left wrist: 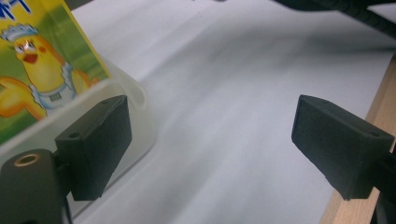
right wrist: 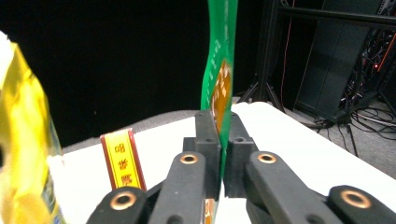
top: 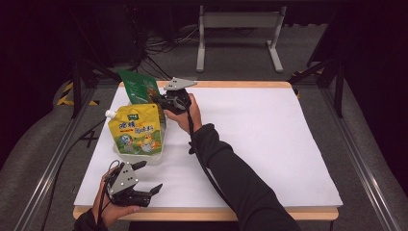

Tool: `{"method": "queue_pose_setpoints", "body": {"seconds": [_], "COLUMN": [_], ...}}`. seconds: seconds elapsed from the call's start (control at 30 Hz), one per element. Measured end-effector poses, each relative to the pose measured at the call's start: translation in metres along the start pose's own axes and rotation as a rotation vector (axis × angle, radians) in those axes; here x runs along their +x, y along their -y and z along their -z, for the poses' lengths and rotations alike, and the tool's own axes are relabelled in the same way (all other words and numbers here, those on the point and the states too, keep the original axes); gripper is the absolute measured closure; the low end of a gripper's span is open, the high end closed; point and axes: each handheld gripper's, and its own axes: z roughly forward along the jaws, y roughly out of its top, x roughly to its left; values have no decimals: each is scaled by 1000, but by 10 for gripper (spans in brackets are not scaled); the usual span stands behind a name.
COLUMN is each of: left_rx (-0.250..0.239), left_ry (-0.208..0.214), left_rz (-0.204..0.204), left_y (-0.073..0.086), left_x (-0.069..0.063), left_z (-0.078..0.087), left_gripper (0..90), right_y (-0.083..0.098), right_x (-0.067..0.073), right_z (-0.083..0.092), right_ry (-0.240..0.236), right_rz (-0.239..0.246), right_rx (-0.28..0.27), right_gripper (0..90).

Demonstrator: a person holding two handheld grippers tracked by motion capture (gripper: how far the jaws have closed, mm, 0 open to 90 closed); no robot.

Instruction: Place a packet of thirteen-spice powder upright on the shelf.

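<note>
high view: yellow pouch in clear tub, btwn both grippers.

My left gripper stands wide open above the white sheet; its one jaw is just beside the clear tub holding a yellow pouch.

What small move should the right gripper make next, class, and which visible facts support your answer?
Probably carry the green packet over the clear tub beside the yellow pouch and lower it in. The right gripper already pinches it upright, while the left gripper waits open near the tub.
</note>
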Motion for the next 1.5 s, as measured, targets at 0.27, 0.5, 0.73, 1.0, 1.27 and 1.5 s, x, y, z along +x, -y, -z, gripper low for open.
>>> {"method": "queue_pose_setpoints", "body": {"seconds": [0.27,0.5,0.73,1.0,1.27,1.5], "left_rx": [4,0,25,40,34,51], "left_ry": [7,35,61,74,59,62], "left_rz": [10,17,7,-4,17,7], "left_y": [8,9,8,10,12,12], "left_x": [2,3,2,0,4,2], "left_z": [-8,-9,-18,-22,-20,-21], "left_gripper": [141,150,155,160,174,173], "right_y": [-6,-5,-5,7,16,24], "right_x": [3,-8,-15,-22,-26,-22], "right_z": [12,38,63,84,104,119], "right_ry": [16,58,77,85,97,102], "right_rz": [46,33,64,80,97,124], "right_rx": [71,92,129,172,196,225], "right_gripper": [749,630,622,617,608,600]}}
